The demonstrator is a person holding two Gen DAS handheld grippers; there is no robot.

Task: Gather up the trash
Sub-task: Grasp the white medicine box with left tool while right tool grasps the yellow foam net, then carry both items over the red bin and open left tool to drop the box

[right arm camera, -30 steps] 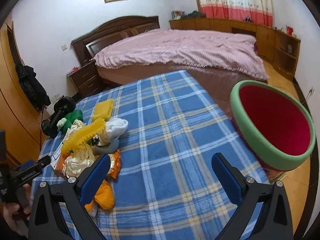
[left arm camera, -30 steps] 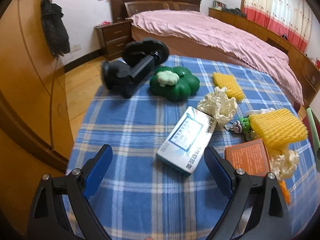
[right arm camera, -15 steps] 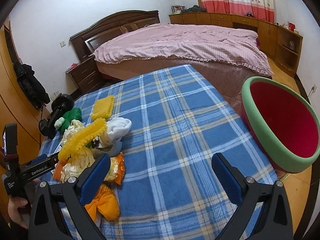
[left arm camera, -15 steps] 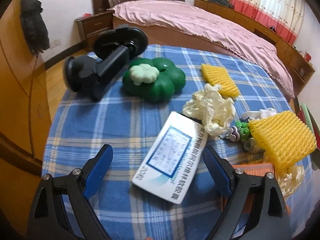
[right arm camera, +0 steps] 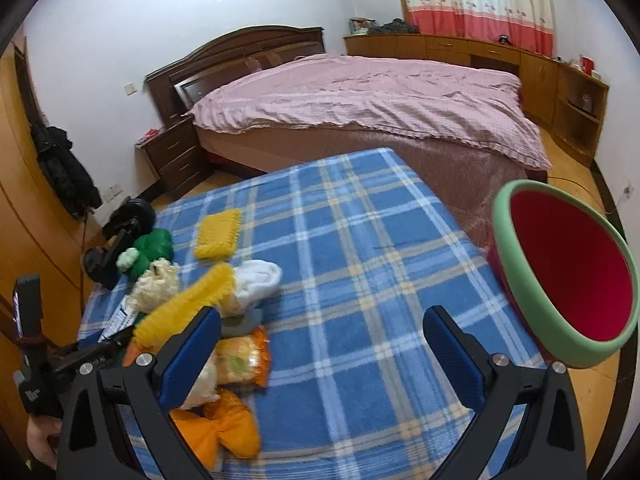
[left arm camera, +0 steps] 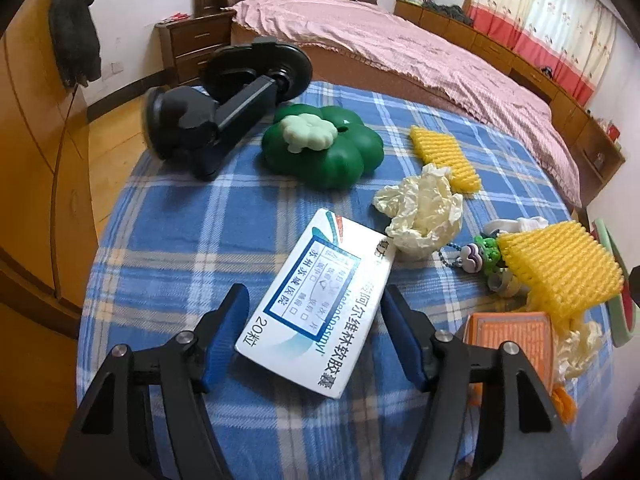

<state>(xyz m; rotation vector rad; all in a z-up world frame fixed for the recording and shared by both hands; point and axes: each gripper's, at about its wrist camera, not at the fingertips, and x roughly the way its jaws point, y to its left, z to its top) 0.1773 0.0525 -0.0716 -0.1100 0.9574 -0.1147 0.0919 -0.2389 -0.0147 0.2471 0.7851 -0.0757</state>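
Observation:
A white medicine box [left arm camera: 316, 300] lies flat on the blue plaid cloth [left arm camera: 168, 240]. My left gripper [left arm camera: 315, 308] points down at it with the box's near end between the blue pads [left arm camera: 236, 312]. Its jaws are closing, and a thin gap still shows on each side of the box. More trash lies to the right: crumpled paper [left arm camera: 420, 212], two yellow foam nets [left arm camera: 560, 272], an orange box [left arm camera: 512, 340]. My right gripper [right arm camera: 322, 320] hangs open over bare cloth with nothing between its fingers. The red bin with a green rim [right arm camera: 568, 280] stands to its right, off the table edge.
A green clover-shaped toy [left arm camera: 320, 148] and a black phone holder [left arm camera: 224, 108] sit at the far left corner. A white sock [right arm camera: 256, 280], an orange snack bag [right arm camera: 240, 360] and an orange wrapper [right arm camera: 224, 428] lie by the right gripper's left finger. A pink-covered bed [right arm camera: 360, 92] stands behind.
My left gripper has come down and forward over the medicine box, and its jaws have narrowed around it. The right gripper has shifted slightly, still open.

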